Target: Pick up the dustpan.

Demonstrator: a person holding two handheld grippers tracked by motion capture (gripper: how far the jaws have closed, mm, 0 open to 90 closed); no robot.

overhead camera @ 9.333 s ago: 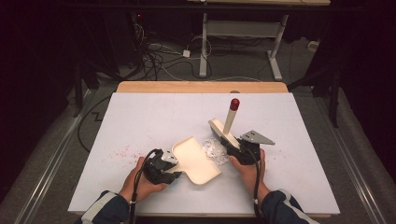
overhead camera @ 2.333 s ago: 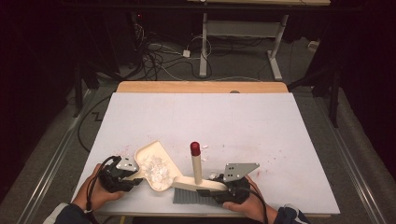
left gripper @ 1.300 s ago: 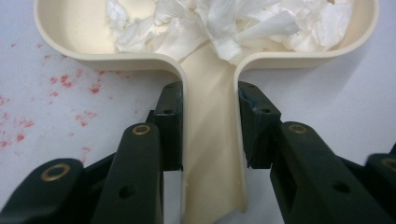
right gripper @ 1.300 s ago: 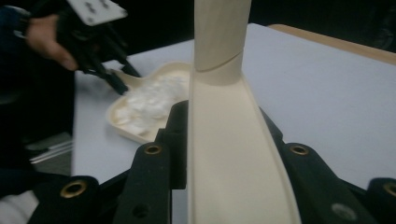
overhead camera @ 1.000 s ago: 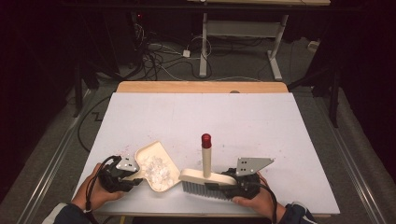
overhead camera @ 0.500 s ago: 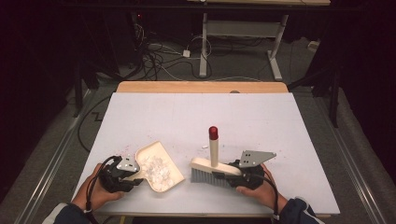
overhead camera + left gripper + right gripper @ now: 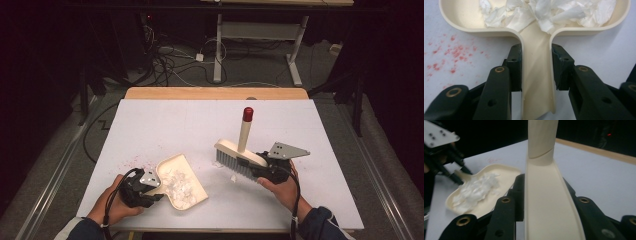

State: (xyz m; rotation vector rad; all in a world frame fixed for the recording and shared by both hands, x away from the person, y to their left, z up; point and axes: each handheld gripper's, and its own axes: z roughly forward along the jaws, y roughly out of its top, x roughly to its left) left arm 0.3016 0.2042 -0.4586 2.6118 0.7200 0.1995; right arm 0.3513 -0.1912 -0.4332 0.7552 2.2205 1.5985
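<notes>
The left tool is clenched on the handle of a cream plastic dustpan, which lies on the white table near its front edge and holds crumpled white paper scraps. To its right, the right tool grips the back of a cream hand brush with grey bristles and a red-tipped handle, bristles at the tabletop. Red specks mark the table left of the dustpan.

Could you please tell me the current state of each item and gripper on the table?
Dustpan: flat on table, holding white paper scraps.
Brush: held up, handle upright.
Left gripper: shut on the dustpan's handle.
Right gripper: shut on the brush.
Table: faint red specks.
</notes>
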